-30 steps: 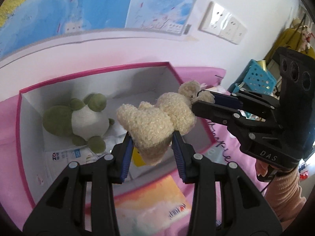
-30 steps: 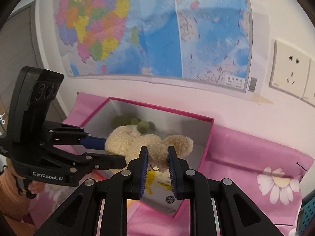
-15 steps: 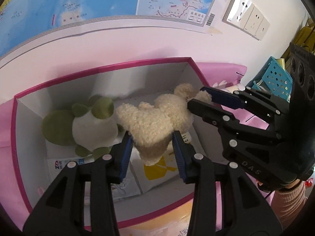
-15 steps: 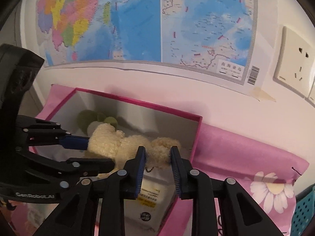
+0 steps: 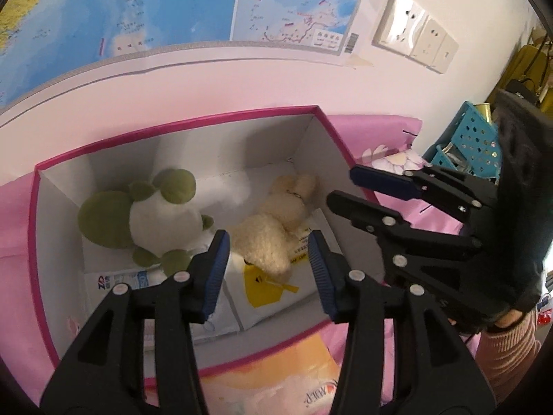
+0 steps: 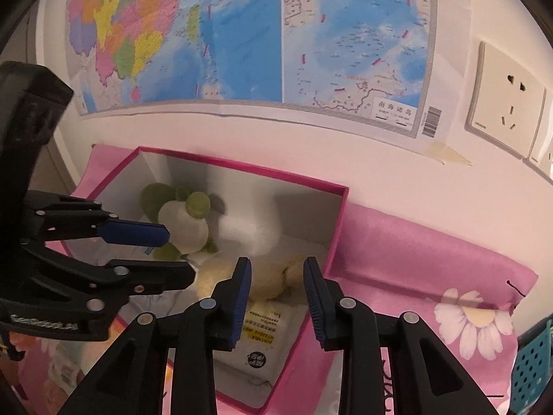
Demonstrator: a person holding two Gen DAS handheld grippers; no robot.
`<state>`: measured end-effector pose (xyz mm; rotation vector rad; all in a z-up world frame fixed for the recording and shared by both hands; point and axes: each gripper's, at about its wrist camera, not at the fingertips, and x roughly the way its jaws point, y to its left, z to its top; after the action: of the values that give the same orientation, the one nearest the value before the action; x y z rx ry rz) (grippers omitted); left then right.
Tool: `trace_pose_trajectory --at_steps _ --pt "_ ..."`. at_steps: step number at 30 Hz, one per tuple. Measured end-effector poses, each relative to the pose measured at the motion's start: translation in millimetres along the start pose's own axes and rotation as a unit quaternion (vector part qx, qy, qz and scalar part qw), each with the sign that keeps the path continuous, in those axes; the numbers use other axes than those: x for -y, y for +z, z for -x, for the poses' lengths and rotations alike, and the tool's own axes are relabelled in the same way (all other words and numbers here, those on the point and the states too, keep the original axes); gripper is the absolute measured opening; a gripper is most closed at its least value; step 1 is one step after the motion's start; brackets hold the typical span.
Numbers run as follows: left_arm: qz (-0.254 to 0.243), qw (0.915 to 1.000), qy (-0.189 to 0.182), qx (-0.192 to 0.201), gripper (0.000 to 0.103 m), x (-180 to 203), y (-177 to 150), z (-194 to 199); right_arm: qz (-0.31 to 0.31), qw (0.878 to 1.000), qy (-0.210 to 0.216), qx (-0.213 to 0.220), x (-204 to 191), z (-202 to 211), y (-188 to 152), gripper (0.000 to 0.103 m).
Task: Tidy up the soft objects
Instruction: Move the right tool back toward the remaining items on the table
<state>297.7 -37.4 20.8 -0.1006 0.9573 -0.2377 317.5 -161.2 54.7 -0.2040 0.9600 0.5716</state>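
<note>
Left gripper: your left gripper [image 5: 268, 259] has just been opening; its jaws stand apart and grip nothing, with the cream plush bear [image 5: 273, 231] lying below and beyond the tips, clear of both pads.
Right gripper: your right gripper [image 6: 276, 287] has likewise just been opening and is empty; the same bear shows low between its tips, untouched.
Bear: it lies on its side on the white packets [image 5: 266, 290] lining the box floor, so it looks delivered, judging by both releases.
Neighbour: the green-and-white plush [image 5: 152, 218] sits to the left of your left gripper's tips, close beside the bear.
Box: the pink-rimmed box [image 5: 207, 117] is open-topped; its near rim runs under your left gripper's fingers, its right wall lies just beyond your right gripper.
Room: straight up and back looks free; the two grippers are close together, so part them as you lift.
</note>
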Motion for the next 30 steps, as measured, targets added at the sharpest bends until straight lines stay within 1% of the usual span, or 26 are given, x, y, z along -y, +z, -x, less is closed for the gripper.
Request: trace_pose_trajectory --at_steps 2,4,6,7,8,9,10,13,15,16,20,24,27,30 --pt "-0.001 0.9999 -0.004 0.013 0.049 -1.1 -6.8 12.0 -0.001 1.000 0.006 -0.001 -0.2 -1.2 -1.0 0.031" --pt "-0.009 0.9995 -0.023 0.022 0.049 0.8 -14.5 24.6 -0.008 1.000 0.020 0.001 0.1 5.5 -3.7 0.031" --pt "-0.021 0.9987 -0.035 0.032 0.051 4.5 -23.0 38.2 -0.020 0.999 0.043 0.003 1.2 15.5 -5.9 0.031" --pt "-0.032 0.9977 -0.045 0.038 0.052 7.2 -29.9 48.0 -0.030 0.998 0.064 0.004 2.2 22.8 -7.3 0.031" --pt "-0.038 0.9970 -0.052 0.044 0.055 9.2 -35.7 56.0 -0.039 0.995 0.090 0.007 2.6 32.1 -9.5 0.032" --pt "-0.045 0.9957 -0.061 0.052 0.059 11.3 -43.1 65.5 -0.044 0.993 0.110 0.012 2.0 42.4 -12.2 0.033" --pt "-0.050 0.9944 -0.072 0.059 0.061 14.9 -50.2 73.2 -0.045 0.992 0.120 0.018 0.1 51.2 -14.8 0.035" --pt "-0.058 0.9911 -0.096 0.072 0.062 17.3 -72.3 94.4 -0.038 0.987 0.152 0.033 -9.2 84.6 -23.6 0.038" --pt "-0.061 0.9894 -0.109 0.074 0.062 19.5 -86.4 102.6 -0.036 0.984 0.171 0.041 -15.8 104.4 -31.1 0.046" --pt "-0.062 0.9889 -0.113 0.074 0.062 21.3 -91.8 104.8 -0.032 0.983 0.177 0.046 -20.2 115.5 -36.7 0.047" --pt "-0.072 0.9878 -0.125 0.058 0.063 28.1 -123.1 106.6 -0.018 0.980 0.191 0.054 -33.7 150.9 -60.6 0.051" --pt "-0.078 0.9868 -0.137 0.035 0.063 35.1 -148.0 99.6 -0.020 0.980 0.192 0.049 -42.2 169.5 -89.3 0.059" --pt "-0.078 0.9854 -0.150 0.016 0.063 38.6 -166.4 92.7 -0.029 0.982 0.184 0.033 -46.2 174.3 -117.4 0.064" --pt "-0.077 0.9839 -0.161 -0.001 0.063 41.6 -180.6 85.3 -0.043 0.984 0.170 -0.004 -49.7 164.7 -146.2 0.064"
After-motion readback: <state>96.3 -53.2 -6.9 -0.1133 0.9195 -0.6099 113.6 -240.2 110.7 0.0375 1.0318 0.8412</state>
